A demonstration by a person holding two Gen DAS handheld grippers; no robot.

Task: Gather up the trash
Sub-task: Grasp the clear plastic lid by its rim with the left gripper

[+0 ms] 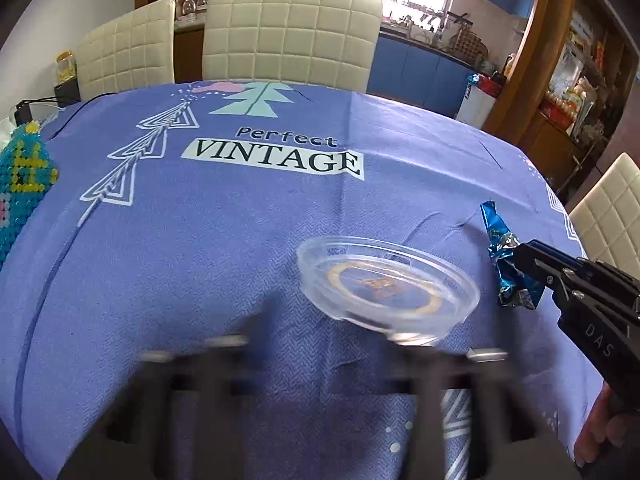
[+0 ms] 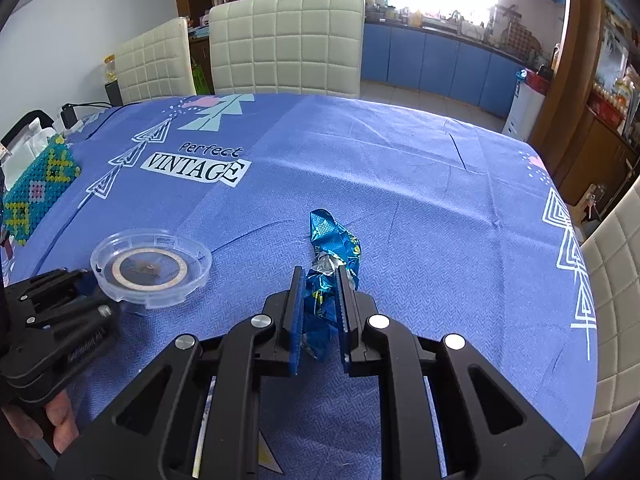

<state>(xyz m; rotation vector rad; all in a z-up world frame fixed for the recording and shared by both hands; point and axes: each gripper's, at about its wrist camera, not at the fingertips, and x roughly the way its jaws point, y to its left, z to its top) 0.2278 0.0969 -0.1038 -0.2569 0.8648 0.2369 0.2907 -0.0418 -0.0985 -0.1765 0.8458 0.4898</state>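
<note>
A blue tablecloth (image 1: 248, 240) printed with "Perfect VINTAGE" covers the dining table, with cream quilted chairs (image 1: 292, 36) behind it and a blue-fronted kitchen beyond.

From the left wrist camera, a clear plastic lid (image 1: 386, 288) sits just ahead of the left gripper (image 1: 320, 364), whose fingers are smeared by motion blur, so I cannot tell how its jaws stand. To the lid's right, a crumpled blue foil wrapper (image 1: 508, 264) stands up off the cloth, with the right gripper (image 1: 524, 260) reaching it from the right edge. A beaded box (image 1: 24, 184) sits at the far left.

From the right wrist camera, the right gripper (image 2: 320, 300) has its jaws closed in against the wrapper (image 2: 332, 256), pinching its lower part between the blue pads (image 2: 297, 312) while the upper end sticks out past them. The lid (image 2: 150, 266) lies to the left, touching the tip of the left gripper (image 2: 82, 282).
</note>
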